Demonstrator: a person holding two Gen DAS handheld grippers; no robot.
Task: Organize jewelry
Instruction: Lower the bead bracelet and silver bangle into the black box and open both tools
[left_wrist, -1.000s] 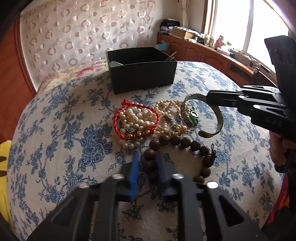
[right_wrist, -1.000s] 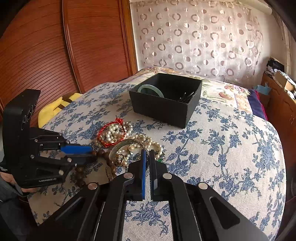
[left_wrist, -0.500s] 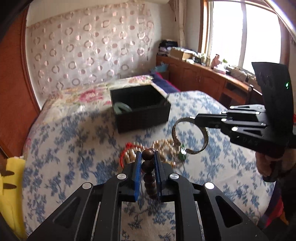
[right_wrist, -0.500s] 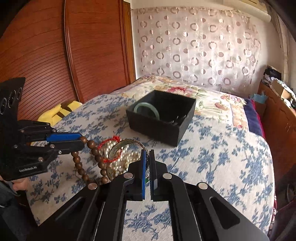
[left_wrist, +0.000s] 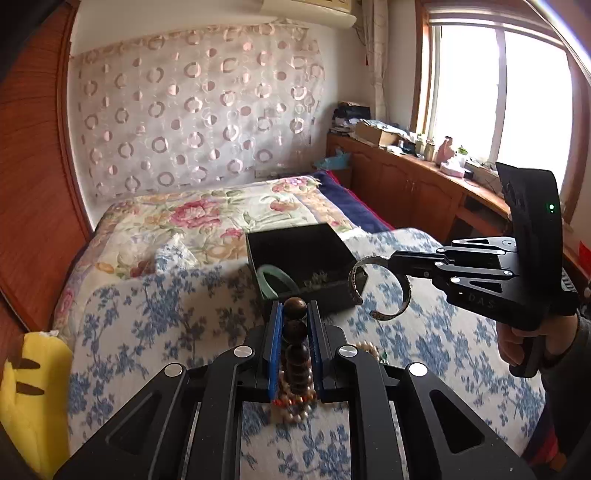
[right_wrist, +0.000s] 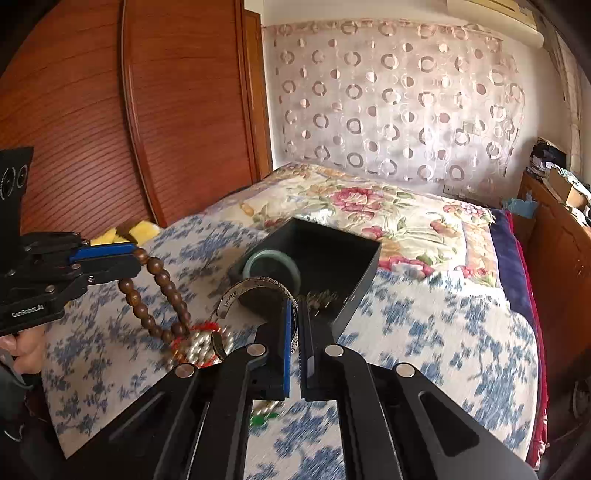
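Dark wooden beads (left_wrist: 295, 334) sit clamped in my left jaws (left_wrist: 294, 317), the strand hanging in a loop below them. My right jaws (right_wrist: 294, 314) are closed on a silver cuff bangle (right_wrist: 236, 291), held in the air. Just ahead of both stands the black box (right_wrist: 354, 273) on the bed (right_wrist: 424, 332), a green jade bangle (left_wrist: 275, 280) inside. Pearl strands (right_wrist: 201, 345) lie beneath.

- Your work surface is a bed (right_wrist: 424, 332) spread with a white cloth printed in blue flowers; a rose-patterned quilt (left_wrist: 207, 218) lies beyond it.
- A black open box (left_wrist: 306, 254) sits on the cloth.
- Pearl strands ringed by a red cord bracelet (right_wrist: 201, 341) lie heaped near the box.
- A yellow cushion (left_wrist: 29, 398) rests at your left edge.
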